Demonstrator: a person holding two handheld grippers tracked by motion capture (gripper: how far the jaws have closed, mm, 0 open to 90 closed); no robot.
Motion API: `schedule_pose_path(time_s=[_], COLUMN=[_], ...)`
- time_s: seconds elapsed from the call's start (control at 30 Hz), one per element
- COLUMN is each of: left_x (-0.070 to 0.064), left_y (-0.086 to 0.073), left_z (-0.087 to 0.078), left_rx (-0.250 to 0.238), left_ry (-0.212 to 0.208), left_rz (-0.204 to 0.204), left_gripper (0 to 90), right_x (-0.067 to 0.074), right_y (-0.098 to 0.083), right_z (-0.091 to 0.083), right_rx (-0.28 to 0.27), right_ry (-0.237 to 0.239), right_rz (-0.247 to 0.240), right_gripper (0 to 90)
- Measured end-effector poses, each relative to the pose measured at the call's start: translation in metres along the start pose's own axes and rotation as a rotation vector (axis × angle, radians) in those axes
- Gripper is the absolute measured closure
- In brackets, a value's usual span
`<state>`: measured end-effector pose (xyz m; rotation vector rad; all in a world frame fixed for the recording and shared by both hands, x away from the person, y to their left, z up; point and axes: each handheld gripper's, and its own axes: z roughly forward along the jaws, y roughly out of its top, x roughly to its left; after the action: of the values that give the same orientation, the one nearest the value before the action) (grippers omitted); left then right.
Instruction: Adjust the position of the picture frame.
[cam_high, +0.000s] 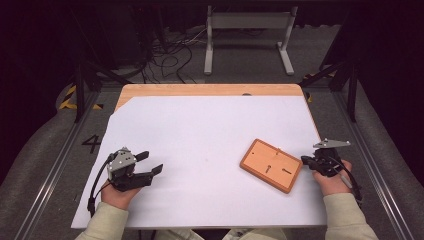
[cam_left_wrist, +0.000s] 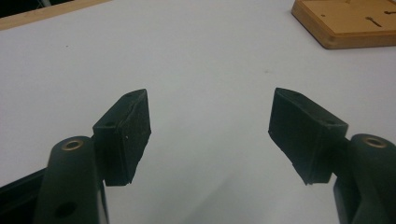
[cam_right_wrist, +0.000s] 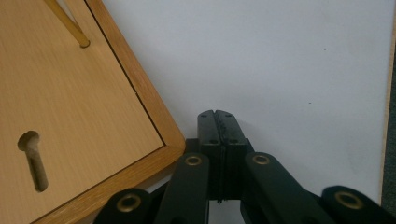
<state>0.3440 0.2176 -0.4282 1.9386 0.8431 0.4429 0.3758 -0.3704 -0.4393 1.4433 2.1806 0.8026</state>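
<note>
White sheet (cam_high: 200, 150) covers the wooden counter (cam_high: 210, 90). Wooden board (cam_high: 271, 165) with slots lies flat at near right. Left claw (cam_high: 150, 162) rests at near left, jaws spread wide, empty. Right claw (cam_high: 304, 160) sits just beside the board's right corner, jaws pressed together, holding nothing.

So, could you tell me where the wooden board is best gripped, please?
Probably by its near right corner, coming in low from the right. The board lies flat on the white sheet, so only its thin raised rim offers a hold. The right gripper, jaws shut, already sits beside that corner and would need opening.
</note>
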Motion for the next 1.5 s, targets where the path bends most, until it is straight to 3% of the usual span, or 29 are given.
schedule_pose_path(time_s=[0.37, 0.47, 0.57, 0.67, 0.77, 0.8, 0.9, 0.97, 1.07, 1.27, 1.5], left_x=[0.0, 0.0, 0.0, 0.001, 0.001, 0.001, 0.001, 0.001, 0.001, 0.001, 0.0], left_y=[0.0, 0.0, 0.0, 0.0, 0.0, 0.0, 0.0, 0.0, 0.0, 0.0, 0.0], left_z=[0.002, 0.002, 0.001, 0.0, 0.0, 0.0, 0.0, 0.0, 0.001, 0.001, 0.001], left_rx=[0.003, 0.002, 0.003, -0.005, -0.001, 0.0, -0.004, -0.006, -0.001, -0.001, -0.001], left_ry=[-0.001, -0.003, -0.003, -0.001, -0.001, -0.002, -0.003, -0.004, -0.004, -0.005, -0.007], left_rz=[-0.004, -0.001, -0.002, -0.002, -0.007, -0.006, -0.004, -0.006, -0.003, -0.004, -0.004], left_gripper=[29.8, 29.8, 29.8, 29.8, 29.8, 29.8, 29.8, 29.8, 29.8, 29.8, 29.8], right_x=[0.008, 0.018, 0.032, 0.03, 0.025, 0.022, 0.022, 0.025, 0.028, 0.031, 0.04], right_y=[0.0, 0.002, 0.007, 0.007, 0.005, 0.003, 0.001, -0.002, -0.001, 0.0, 0.001], right_z=[-0.001, 0.001, 0.001, -0.008, -0.015, -0.02, -0.022, -0.019, -0.018, -0.016, -0.014], right_rx=[0.002, -0.003, 0.009, 0.006, 0.02, 0.065, 0.096, 0.159, 0.17, 0.169, 0.173], right_ry=[-0.029, -0.02, -0.056, -0.083, -0.074, -0.044, -0.029, -0.014, -0.028, -0.053, -0.12], right_rz=[0.009, 0.002, -0.041, -0.033, -0.033, -0.049, -0.077, -0.145, -0.194, -0.11, -0.098], right_gripper=[90.0, 90.0, 90.0, 90.0, 90.0, 90.0, 86.1, 83.7, 85.7, 89.7, 90.0])
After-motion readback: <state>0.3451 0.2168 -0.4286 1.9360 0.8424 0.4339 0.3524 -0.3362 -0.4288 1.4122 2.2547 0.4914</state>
